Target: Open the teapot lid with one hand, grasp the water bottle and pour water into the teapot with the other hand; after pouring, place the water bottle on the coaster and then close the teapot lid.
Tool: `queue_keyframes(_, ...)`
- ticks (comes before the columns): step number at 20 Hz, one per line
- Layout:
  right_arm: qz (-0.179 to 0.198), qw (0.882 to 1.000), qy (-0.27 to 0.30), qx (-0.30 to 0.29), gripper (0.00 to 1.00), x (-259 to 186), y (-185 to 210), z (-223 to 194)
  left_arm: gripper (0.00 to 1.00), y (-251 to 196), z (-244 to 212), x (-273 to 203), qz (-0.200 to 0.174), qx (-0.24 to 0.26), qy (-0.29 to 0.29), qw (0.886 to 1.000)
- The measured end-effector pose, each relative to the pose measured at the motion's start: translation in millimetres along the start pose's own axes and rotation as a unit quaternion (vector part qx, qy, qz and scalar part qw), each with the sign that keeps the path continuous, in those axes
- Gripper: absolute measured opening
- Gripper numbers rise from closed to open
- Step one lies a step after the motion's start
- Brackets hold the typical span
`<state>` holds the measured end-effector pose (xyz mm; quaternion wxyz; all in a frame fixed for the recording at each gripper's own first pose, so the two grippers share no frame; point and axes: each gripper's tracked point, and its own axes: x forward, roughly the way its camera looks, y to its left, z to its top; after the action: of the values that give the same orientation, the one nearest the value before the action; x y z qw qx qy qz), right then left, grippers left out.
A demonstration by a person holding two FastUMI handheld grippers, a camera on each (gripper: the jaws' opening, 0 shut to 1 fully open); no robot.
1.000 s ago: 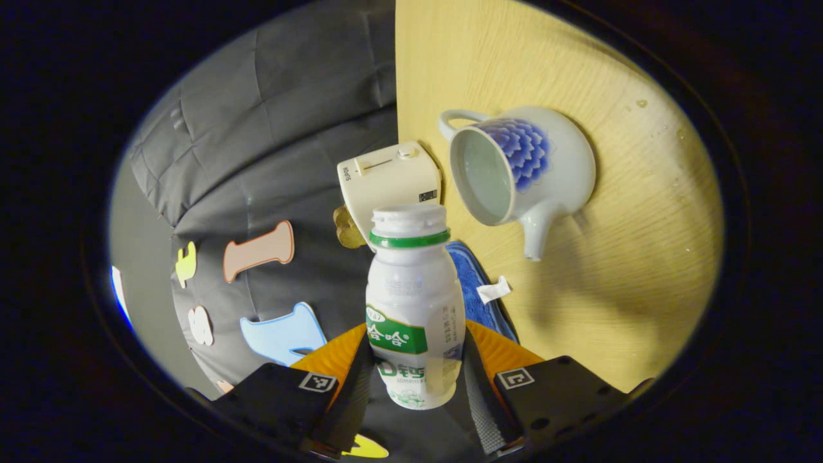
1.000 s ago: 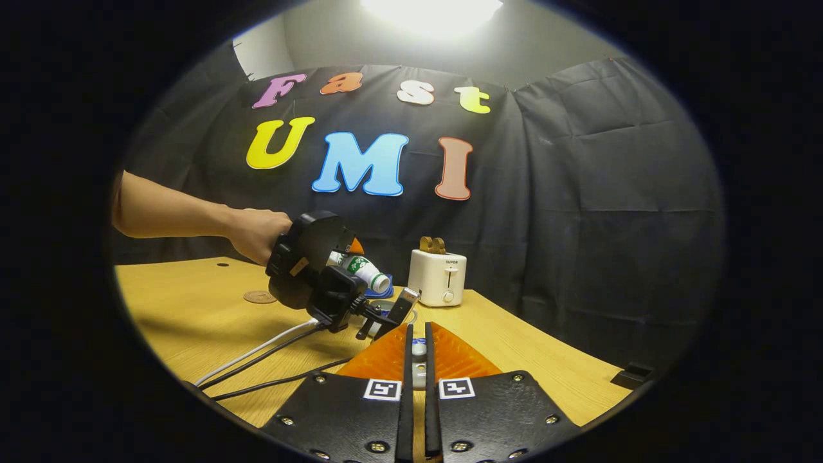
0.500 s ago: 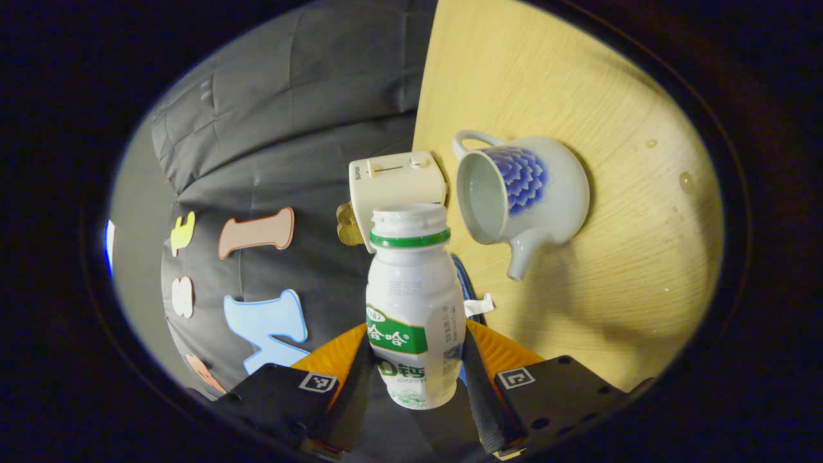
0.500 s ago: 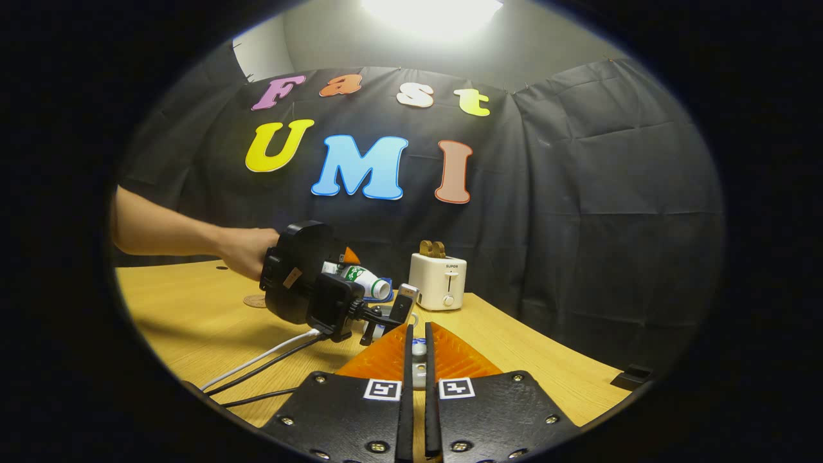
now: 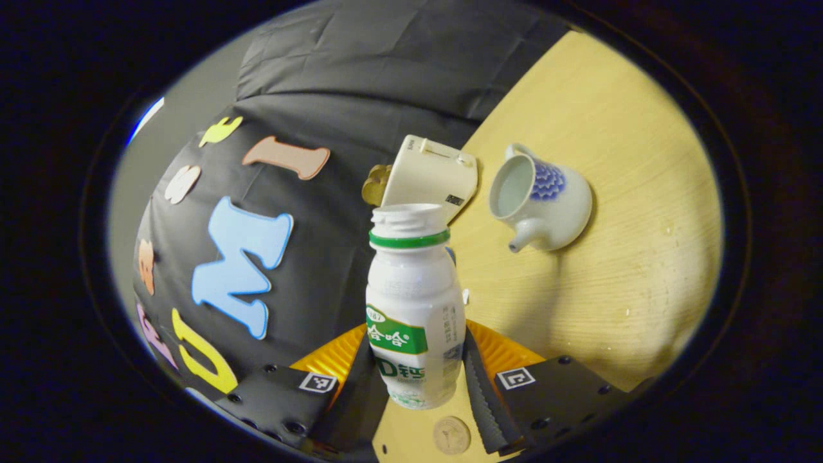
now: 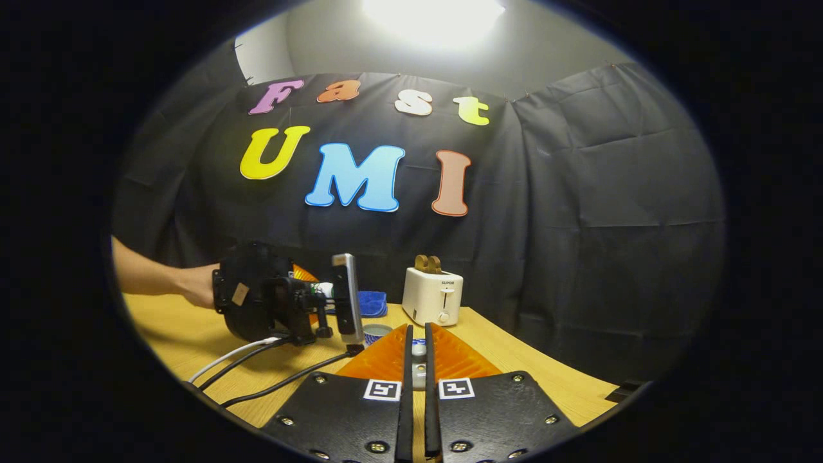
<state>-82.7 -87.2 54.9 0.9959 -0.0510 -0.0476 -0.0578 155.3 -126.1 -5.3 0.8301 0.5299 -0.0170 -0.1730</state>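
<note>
Black cloth backs a wooden table (image 5: 617, 270) under a bright lamp. In the left gripper view, the left gripper (image 5: 415, 376) clamps both fingers on the lower body of the bottle (image 5: 415, 302), which is uncapped, its open mouth pointing away from the camera. Below the bottle's base, between the fingers, a round coaster (image 5: 451, 435) lies on the table. Farther out, the teapot (image 5: 540, 199) stands lidless, its handle toward the cloth, well apart from the bottle. Just beside it, at the table's back edge, sits a toaster (image 5: 431, 180) with something brown in its slot. A sliver of blue cloth (image 5: 452, 256) peeps from behind the bottle's neck.

In the right gripper view, the right gripper (image 6: 417, 360) has its fingers nearly together on a small pale piece, apparently the lid (image 6: 418, 350). Beyond it a hand (image 6: 196, 292) holds the left gripper, cables (image 6: 257, 366) trailing across the table toward the near edge. Its body hides most of the bottle and part of the teapot.
</note>
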Motion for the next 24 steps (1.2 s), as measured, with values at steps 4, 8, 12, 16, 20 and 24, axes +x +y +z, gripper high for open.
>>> queue_keyframes(4,0.031,0.999,0.015,0.040,0.07,41.3,9.1,1.3,0.75,15.2,-20.5,-33.0,0.029,-0.133,-0.006,0.991)
queue_keyframes(8,0.063,0.995,0.042,0.064,0.07,91.7,28.8,-2.5,0.75,26.4,-29.2,-54.7,0.051,-0.255,-0.031,0.965)
queue_keyframes(12,0.073,0.991,0.074,0.088,0.07,135.2,42.0,-14.0,0.75,33.5,-41.0,-63.7,0.064,-0.355,-0.048,0.932)
queue_keyframes(16,0.048,0.995,0.076,0.045,0.07,167.2,42.4,-22.0,0.75,64.8,-43.4,-83.0,0.083,-0.430,-0.084,0.895)
queue_keyframes(20,0.048,0.993,0.099,0.043,0.07,186.2,52.3,-43.4,0.75,79.9,-74.2,-86.5,0.068,-0.529,-0.081,0.842)
queue_keyframes(24,0.053,0.991,0.111,0.047,0.07,191.7,60.6,-57.2,0.80,94.2,-119.7,-87.8,0.091,-0.557,-0.050,0.824)
